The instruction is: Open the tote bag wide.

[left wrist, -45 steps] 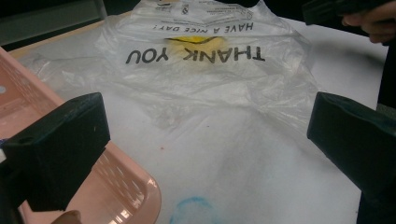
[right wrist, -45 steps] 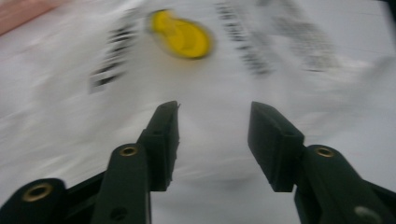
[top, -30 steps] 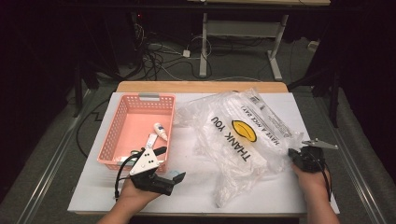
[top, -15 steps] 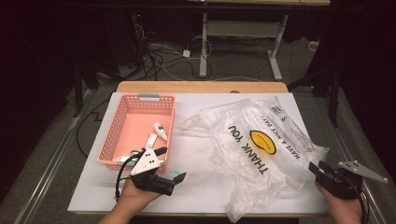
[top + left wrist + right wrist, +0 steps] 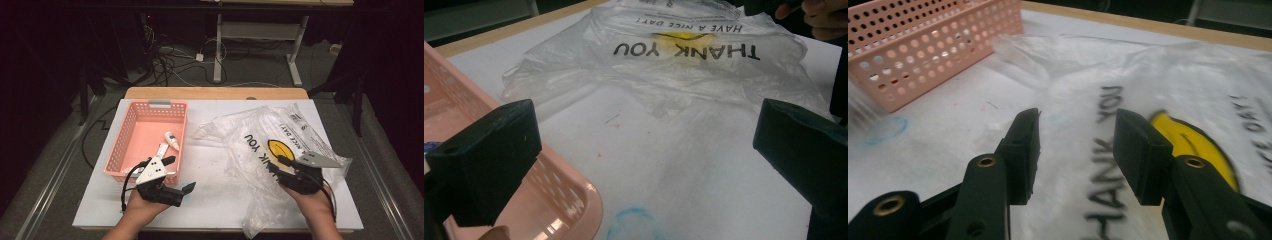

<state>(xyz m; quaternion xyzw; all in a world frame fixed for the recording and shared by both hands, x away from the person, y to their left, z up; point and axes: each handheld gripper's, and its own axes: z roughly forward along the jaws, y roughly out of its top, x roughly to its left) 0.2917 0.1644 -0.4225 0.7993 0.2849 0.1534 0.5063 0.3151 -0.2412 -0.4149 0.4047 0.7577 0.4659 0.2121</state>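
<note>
A crumpled clear plastic bag (image 5: 260, 137) printed "THANK YOU" with a yellow smiley lies on the white table, right of centre. In the left gripper view the bag (image 5: 684, 70) lies ahead. My right gripper (image 5: 278, 168) hovers open over the bag's near part, and the printed plastic (image 5: 1168, 75) spreads under its parted jaws (image 5: 1078, 127). My left gripper (image 5: 179, 174) rests open near the front edge beside a pink basket (image 5: 150, 104), with its jaws wide apart (image 5: 649, 145) and nothing between them.
The pink basket (image 5: 574, 200) (image 5: 923, 50) holds a small white bottle (image 5: 171, 141) and a white tube (image 5: 161, 150). A faint blue ring (image 5: 634, 225) marks the table top. Cables and desk legs stand on the floor beyond the table's far edge.
The right gripper first drew the bag right and toward the front, then came back left over the bag with its jaws open. The left gripper stayed put.
</note>
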